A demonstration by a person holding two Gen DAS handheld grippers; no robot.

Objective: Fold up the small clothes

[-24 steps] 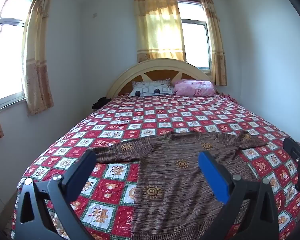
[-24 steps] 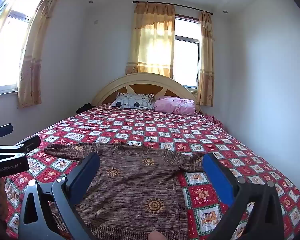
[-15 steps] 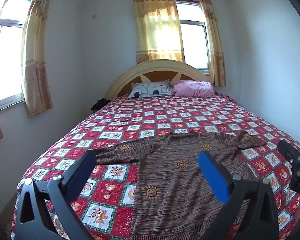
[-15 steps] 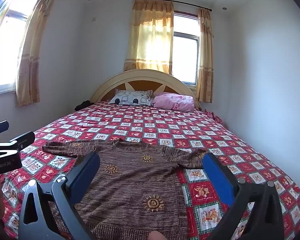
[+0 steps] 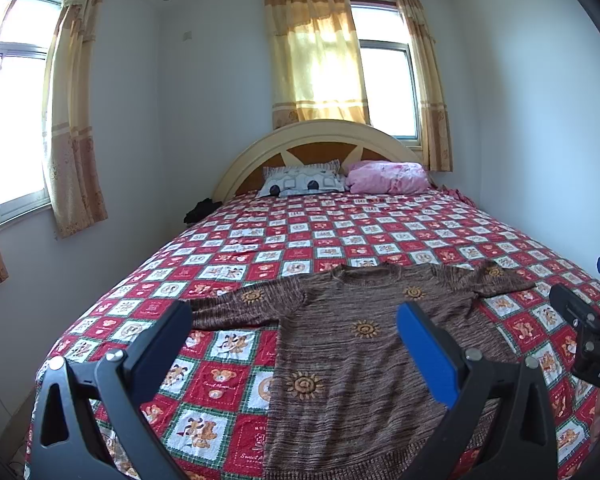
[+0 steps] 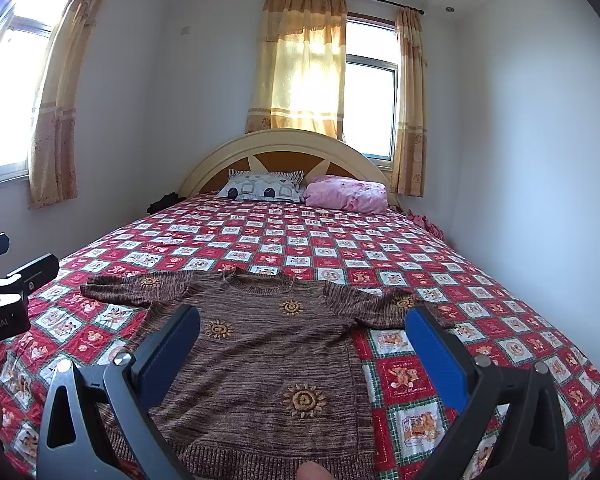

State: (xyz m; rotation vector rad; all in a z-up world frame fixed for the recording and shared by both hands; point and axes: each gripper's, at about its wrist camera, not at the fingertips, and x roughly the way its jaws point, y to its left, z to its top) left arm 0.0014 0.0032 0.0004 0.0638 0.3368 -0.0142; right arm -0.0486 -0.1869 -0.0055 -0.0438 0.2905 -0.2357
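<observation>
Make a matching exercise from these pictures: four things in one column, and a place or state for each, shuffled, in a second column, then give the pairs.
Things:
1. brown sweater
2. pink pillow
3. left gripper
4. dark bundle

Places or states:
A. at the headboard, right of the patterned pillow
B. open, holding nothing
C. at the bed's far left edge, near the headboard
D. spread flat on the quilt, sleeves out

Pairs: 1-D, 2-A, 3-B, 4-C

Knitted matt sweater (image 6: 268,360) – glossy wooden headboard (image 6: 288,140).
</observation>
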